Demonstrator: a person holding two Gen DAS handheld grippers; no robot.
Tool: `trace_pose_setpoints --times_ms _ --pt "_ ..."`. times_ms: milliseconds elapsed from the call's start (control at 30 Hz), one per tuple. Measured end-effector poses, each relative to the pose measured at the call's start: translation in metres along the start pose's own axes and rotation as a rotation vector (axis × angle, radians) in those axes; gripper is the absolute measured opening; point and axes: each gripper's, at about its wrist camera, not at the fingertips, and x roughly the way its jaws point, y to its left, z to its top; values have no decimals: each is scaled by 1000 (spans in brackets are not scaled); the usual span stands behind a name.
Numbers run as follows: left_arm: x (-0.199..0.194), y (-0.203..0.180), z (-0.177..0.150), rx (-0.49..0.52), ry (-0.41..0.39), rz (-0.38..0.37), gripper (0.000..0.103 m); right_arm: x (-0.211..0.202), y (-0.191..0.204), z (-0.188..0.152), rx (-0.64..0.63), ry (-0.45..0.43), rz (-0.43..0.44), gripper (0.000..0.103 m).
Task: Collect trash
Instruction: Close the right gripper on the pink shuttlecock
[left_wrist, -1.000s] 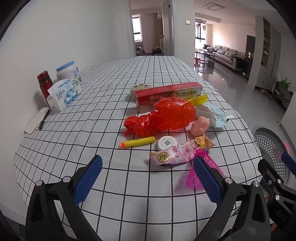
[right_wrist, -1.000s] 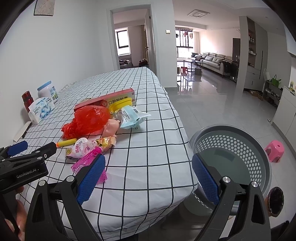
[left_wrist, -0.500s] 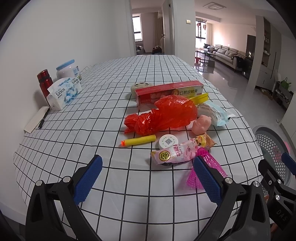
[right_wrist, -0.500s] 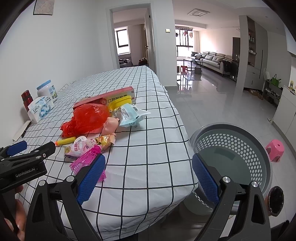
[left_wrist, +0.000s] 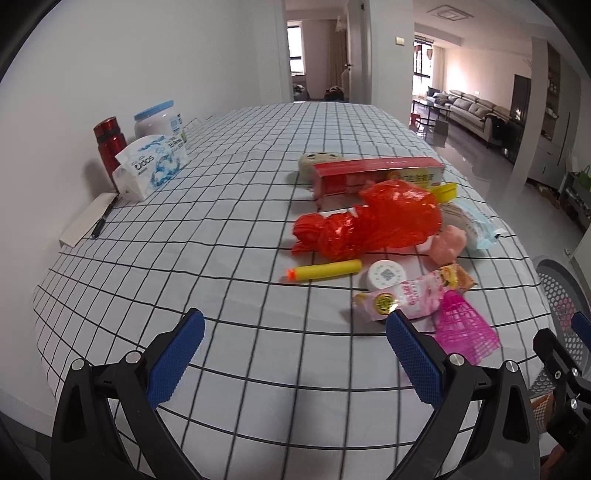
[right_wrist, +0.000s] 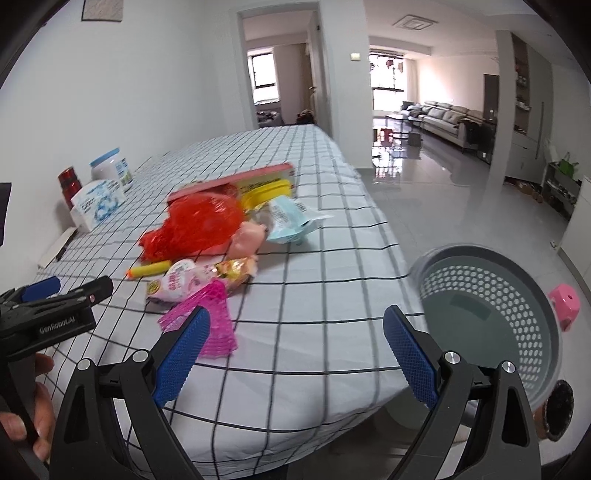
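left gripper (left_wrist: 295, 349) is held with its blue pads spread wide, nothing between them, low over the near edge of the table (left_wrist: 229, 229). right gripper (right_wrist: 295, 343) is likewise spread apart and empty, over the table's near corner.

in the left wrist view the trash is heaped at about 1 o'clock from the left gripper: yellow dart (left_wrist: 323, 270), white cap (left_wrist: 386, 275) just right of it, pink wrapper (left_wrist: 400, 297) touching the cap, pink mesh (left_wrist: 463, 330) just beside the gripper's right pad. behind these a red bag (left_wrist: 373, 223) is seen, with a red box (left_wrist: 376, 176) at 12 o'clock from it, a pink toy (left_wrist: 445, 240) and a mask pack (left_wrist: 476, 223) at its 3 o'clock.

in the right wrist view the same heap lies at 11 o'clock from the right gripper, the mesh (right_wrist: 207, 319) partly hidden by its left pad. a grey basket (right_wrist: 487, 314) sits on the floor at 2 o'clock, off the table edge.

a tissue pack (left_wrist: 151, 166), jar (left_wrist: 159, 120) and red bottle (left_wrist: 109, 144) stand by the wall at 10 o'clock, well apart from the trash.
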Motion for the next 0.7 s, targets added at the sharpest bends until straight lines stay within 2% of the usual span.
trace_pose_setpoints --times_ms 167,433,700 --pt "8 16 2 -4 -1 33 97 21 20 0 -30 52 61 90" --pt "19 38 6 -40 2 51 97 48 44 8 -43 112 100 90" --pt "26 50 7 -55 6 57 97 70 62 17 -55 137 63 90"
